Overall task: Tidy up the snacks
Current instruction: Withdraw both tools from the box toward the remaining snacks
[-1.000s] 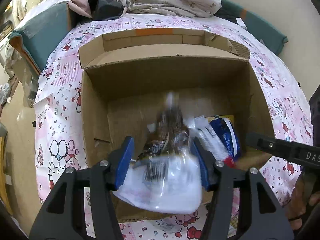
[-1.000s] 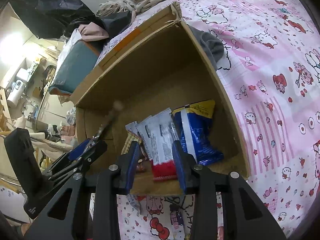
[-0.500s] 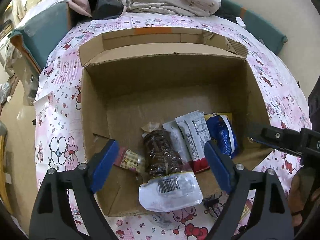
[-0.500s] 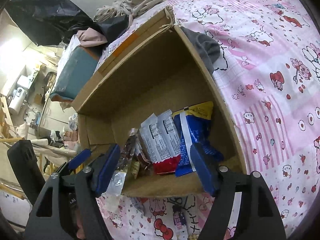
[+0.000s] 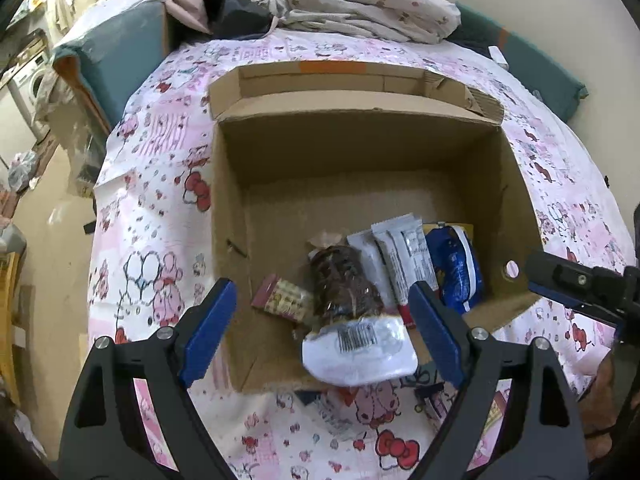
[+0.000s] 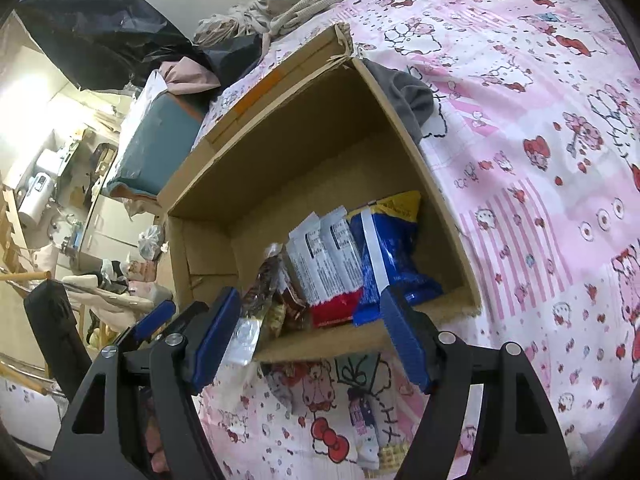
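An open cardboard box [image 5: 516, 184] lies on the pink bedspread; it also shows in the right wrist view [image 6: 404, 120]. Inside stand a blue snack bag [image 5: 456, 268] [image 6: 392, 248], white-and-red packets [image 5: 400, 256] [image 6: 328, 264], a clear bag of dark snacks [image 5: 348, 292] [image 6: 256, 300] leaning over the near wall, and a small pink-and-yellow pack [image 5: 282, 292]. My left gripper [image 5: 320, 332] is open and empty just in front of the box. My right gripper [image 6: 308, 332] is open and empty at the box's near edge.
Small snack packets [image 6: 368, 420] lie on the bedspread [image 5: 152, 216] in front of the box. A rumpled blanket [image 5: 360, 4] and teal cushions [image 5: 116, 52] sit beyond the box. The bed's left edge drops to the floor [image 5: 44, 216].
My left gripper opened and let go of the clear bag of dark snacks, now leaning in the box. My right gripper opened off the white-and-red packet. Both drew back a little.
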Demonstrator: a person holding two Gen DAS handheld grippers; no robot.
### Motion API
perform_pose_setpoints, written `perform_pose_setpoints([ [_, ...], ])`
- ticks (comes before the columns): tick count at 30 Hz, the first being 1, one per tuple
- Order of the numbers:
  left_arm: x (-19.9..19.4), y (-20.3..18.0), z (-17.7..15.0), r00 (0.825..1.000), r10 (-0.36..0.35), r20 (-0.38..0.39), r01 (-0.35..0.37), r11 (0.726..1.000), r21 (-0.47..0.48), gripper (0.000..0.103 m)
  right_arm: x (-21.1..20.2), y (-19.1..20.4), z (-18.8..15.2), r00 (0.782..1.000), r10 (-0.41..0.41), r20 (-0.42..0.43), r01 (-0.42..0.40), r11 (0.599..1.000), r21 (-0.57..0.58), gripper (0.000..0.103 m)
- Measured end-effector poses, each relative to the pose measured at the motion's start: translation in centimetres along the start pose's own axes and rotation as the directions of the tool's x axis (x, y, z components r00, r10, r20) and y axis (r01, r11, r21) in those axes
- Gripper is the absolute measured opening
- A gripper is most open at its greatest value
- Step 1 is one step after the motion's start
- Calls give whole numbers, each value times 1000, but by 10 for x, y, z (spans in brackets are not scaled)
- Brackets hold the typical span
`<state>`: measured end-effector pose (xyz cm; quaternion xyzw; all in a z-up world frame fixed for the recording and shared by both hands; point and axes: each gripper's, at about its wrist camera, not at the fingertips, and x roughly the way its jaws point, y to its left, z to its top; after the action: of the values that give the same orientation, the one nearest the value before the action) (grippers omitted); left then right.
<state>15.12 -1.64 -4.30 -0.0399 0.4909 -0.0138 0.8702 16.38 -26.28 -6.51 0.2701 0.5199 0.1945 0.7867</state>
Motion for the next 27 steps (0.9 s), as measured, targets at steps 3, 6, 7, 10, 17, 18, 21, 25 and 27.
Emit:
perform_pose_setpoints([
  [3, -5, 4, -6, 1000, 2, -2, -2, 1000, -20, 85, -8, 0, -6, 1000, -16, 7, 16, 1000, -4, 75],
  [6, -11, 8, -16, 1000, 6, -11, -6, 999, -42, 85, -14, -6, -14, 1000, -12, 2, 12, 999, 30, 75],
  [7, -12, 9, -18, 1000, 7, -12, -7, 999, -48, 85, -15, -9, -18, 1000, -8, -3, 8, 999, 46, 75],
  [10, -17, 13, -27, 1000, 17, -18, -18, 998, -65, 85, -20, -15, -30, 1000, -5, -14, 6, 997, 80, 75],
  [17, -17, 23, -47, 998, 17, -65, -26, 991, -132, 85, -29, -21, -52, 999, -20, -37, 24, 994, 104, 75],
  [18, -16, 24, -50, 997, 16, -75, -26, 990, -140, 85, -30, -22, -56, 999, -30, -43, 34, 994, 102, 75],
  [21, -12, 24, -58, 995, 13, -96, -27, 989, -148, 85, -30, -30, -65, 996, -65, -65, 72, 991, 111, 75],
  [25, -7, 24, -65, 993, 17, -113, -34, 987, -157, 85, -26, -43, -74, 991, -76, -108, 94, 980, 175, 75],
  [27, -5, 23, -67, 993, 14, -120, -33, 987, -157, 85, -22, -45, -76, 987, -101, -126, 123, 976, 179, 75],
])
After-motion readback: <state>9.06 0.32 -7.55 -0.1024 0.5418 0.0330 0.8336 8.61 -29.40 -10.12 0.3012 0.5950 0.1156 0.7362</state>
